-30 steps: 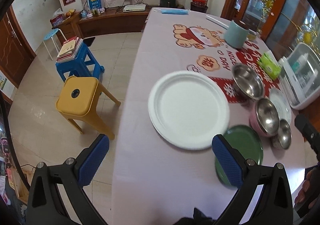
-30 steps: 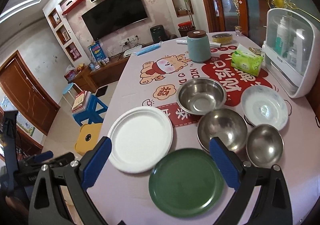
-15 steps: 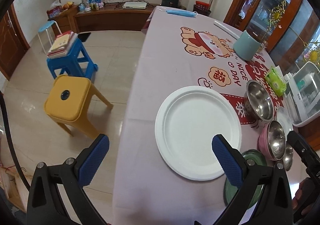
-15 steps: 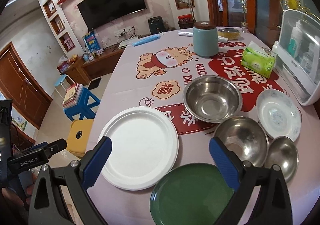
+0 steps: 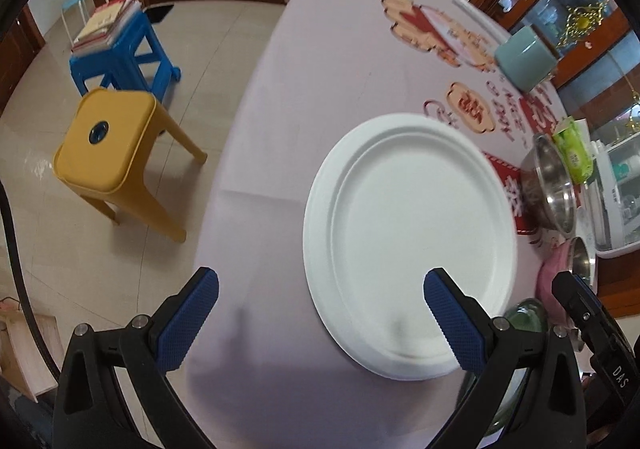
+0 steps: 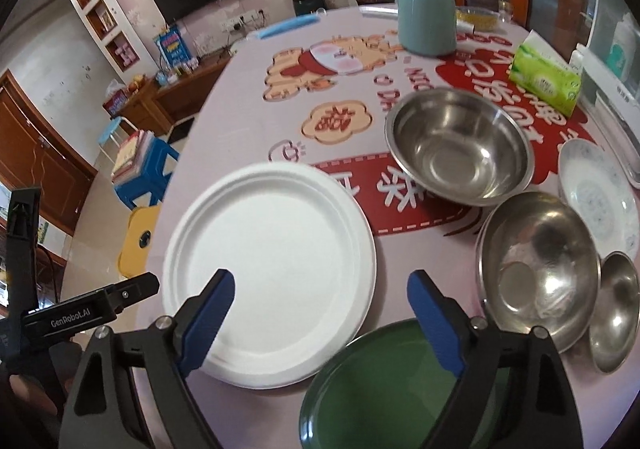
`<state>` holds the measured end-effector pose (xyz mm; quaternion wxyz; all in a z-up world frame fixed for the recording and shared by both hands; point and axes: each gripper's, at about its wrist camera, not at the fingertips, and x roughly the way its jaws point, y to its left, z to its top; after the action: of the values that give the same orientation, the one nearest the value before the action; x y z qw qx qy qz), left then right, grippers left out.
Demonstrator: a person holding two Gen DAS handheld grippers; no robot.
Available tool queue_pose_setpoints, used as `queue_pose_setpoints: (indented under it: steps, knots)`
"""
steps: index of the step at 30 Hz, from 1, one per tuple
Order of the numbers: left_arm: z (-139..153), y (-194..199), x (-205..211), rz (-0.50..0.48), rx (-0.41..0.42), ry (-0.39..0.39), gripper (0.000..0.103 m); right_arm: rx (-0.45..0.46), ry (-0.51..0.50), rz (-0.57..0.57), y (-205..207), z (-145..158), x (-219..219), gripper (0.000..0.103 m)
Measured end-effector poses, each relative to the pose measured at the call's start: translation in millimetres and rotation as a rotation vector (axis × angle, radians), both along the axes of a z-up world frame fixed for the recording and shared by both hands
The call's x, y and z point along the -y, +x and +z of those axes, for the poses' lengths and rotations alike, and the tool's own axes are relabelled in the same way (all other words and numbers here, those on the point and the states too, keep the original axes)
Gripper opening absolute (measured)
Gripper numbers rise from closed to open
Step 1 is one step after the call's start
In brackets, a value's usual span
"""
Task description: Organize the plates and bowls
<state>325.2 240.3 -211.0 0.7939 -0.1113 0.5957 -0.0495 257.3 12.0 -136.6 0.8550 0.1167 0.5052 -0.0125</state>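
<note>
A large white plate (image 5: 412, 245) lies on the pink tablecloth; it also shows in the right wrist view (image 6: 272, 261). A green plate (image 6: 384, 389) lies to its right at the near edge. Three steel bowls stand beyond: a large one (image 6: 460, 145), a middle one (image 6: 536, 265) and a small one (image 6: 616, 305). A white patterned dish (image 6: 600, 193) lies at the far right. My left gripper (image 5: 320, 321) is open, low over the plate's near left rim. My right gripper (image 6: 320, 317) is open over the white and green plates.
A teal canister (image 6: 426, 21), a green tissue pack (image 6: 544, 77) and a white rack (image 6: 616, 49) stand at the table's back and right. A yellow stool (image 5: 108, 153) and a blue stool (image 5: 124, 49) with books stand on the floor to the left.
Both grippers have moved forward and down toward the plates. The white plate looms larger in both views. Both stay open.
</note>
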Motion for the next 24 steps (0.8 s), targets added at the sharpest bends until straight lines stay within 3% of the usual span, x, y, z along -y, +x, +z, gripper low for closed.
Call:
queue_pose_setpoints:
  steps: [12,24]
  knots:
    - [-35.0,20.1,7.9,-0.044,-0.058,-0.004,0.097,-0.071,-0.041,-0.007,18.5,-36.6,0.9,0.069]
    - [-38.4,24.6,16.0,-0.087,-0.049,-0.014,0.08,-0.114,-0.036,-0.037,30.7,-55.4,10.0,0.055]
